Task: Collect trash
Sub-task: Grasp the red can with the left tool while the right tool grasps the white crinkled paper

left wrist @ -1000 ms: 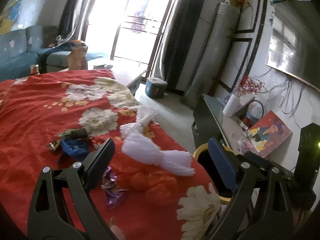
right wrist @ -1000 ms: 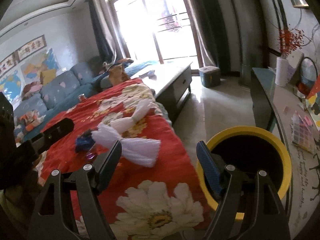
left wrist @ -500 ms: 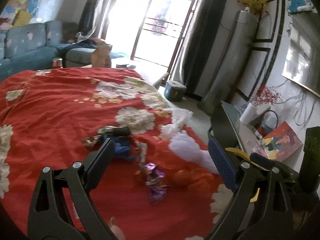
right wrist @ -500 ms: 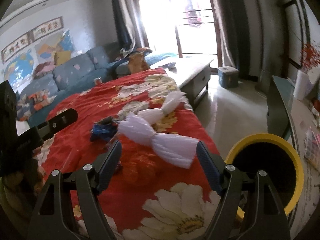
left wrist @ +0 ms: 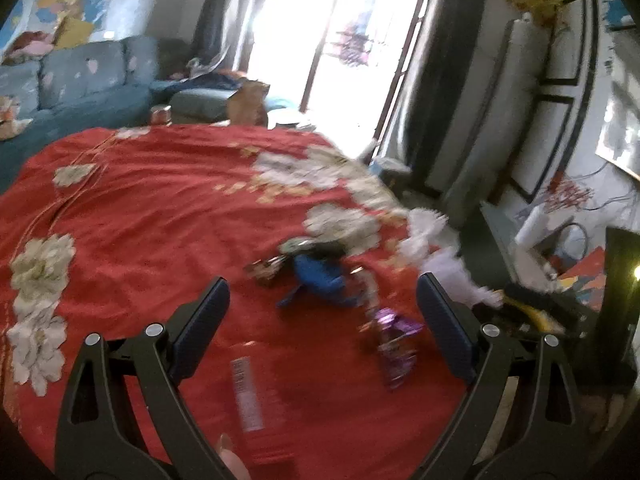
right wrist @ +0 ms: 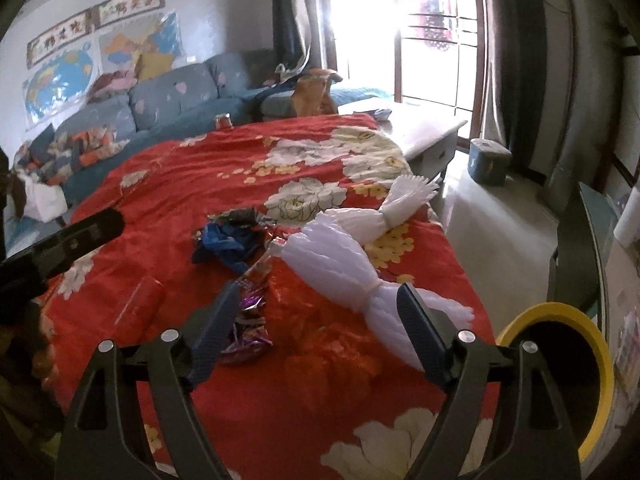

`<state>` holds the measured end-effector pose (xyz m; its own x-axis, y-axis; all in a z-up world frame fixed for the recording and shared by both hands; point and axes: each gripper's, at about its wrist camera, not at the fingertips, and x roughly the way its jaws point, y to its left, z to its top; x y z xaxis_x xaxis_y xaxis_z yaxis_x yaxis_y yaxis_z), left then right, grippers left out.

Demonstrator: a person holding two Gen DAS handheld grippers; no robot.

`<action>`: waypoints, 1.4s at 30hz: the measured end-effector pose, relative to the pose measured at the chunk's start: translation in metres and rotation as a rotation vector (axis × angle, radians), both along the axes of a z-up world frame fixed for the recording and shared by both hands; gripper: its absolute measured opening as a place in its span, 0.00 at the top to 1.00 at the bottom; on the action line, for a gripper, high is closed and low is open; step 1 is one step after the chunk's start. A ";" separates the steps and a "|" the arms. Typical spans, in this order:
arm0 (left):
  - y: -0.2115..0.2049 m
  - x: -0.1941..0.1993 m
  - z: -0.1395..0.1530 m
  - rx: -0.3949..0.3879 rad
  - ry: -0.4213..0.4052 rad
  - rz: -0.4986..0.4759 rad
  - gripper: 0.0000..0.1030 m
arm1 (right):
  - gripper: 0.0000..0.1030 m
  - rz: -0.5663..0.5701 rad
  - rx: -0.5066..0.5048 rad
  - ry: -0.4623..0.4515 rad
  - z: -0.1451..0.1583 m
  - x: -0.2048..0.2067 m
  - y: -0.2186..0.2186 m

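Observation:
Trash lies on a table covered with a red flowered cloth (right wrist: pixel 192 184). There is a white tied plastic bag (right wrist: pixel 340 256), a crumpled blue wrapper (right wrist: pixel 228 242), a purple foil wrapper (right wrist: pixel 246 330), an orange-red plastic piece (right wrist: pixel 316 316) and a red packet (right wrist: pixel 138 300). In the left wrist view the blue wrapper (left wrist: pixel 320 276), the purple wrapper (left wrist: pixel 394 342) and a red packet with a barcode (left wrist: pixel 246 394) show. My left gripper (left wrist: pixel 322 320) is open and empty above the cloth. My right gripper (right wrist: pixel 316 332) is open and empty above the purple wrapper and the orange piece. A yellow-rimmed bin (right wrist: pixel 560 368) stands at the table's right edge.
A blue sofa (right wrist: pixel 160 100) stands behind the table. A low white table (right wrist: pixel 424 128) and a small blue box (right wrist: pixel 488 160) stand near the bright window. A dark side table (right wrist: pixel 592 240) with clutter is on the right. The left gripper's body (right wrist: pixel 60 248) shows in the right wrist view.
Both views have swung left across the table. The trash now sits further right in the left wrist view, and the bin has slid towards the right edge in the right wrist view.

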<state>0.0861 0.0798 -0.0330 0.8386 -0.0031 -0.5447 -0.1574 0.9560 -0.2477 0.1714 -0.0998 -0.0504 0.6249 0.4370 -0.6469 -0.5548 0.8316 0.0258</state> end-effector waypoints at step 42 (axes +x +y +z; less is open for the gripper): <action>0.006 -0.021 -0.025 -0.070 0.071 -0.079 0.72 | 0.73 -0.037 0.267 0.047 0.018 -0.003 -0.041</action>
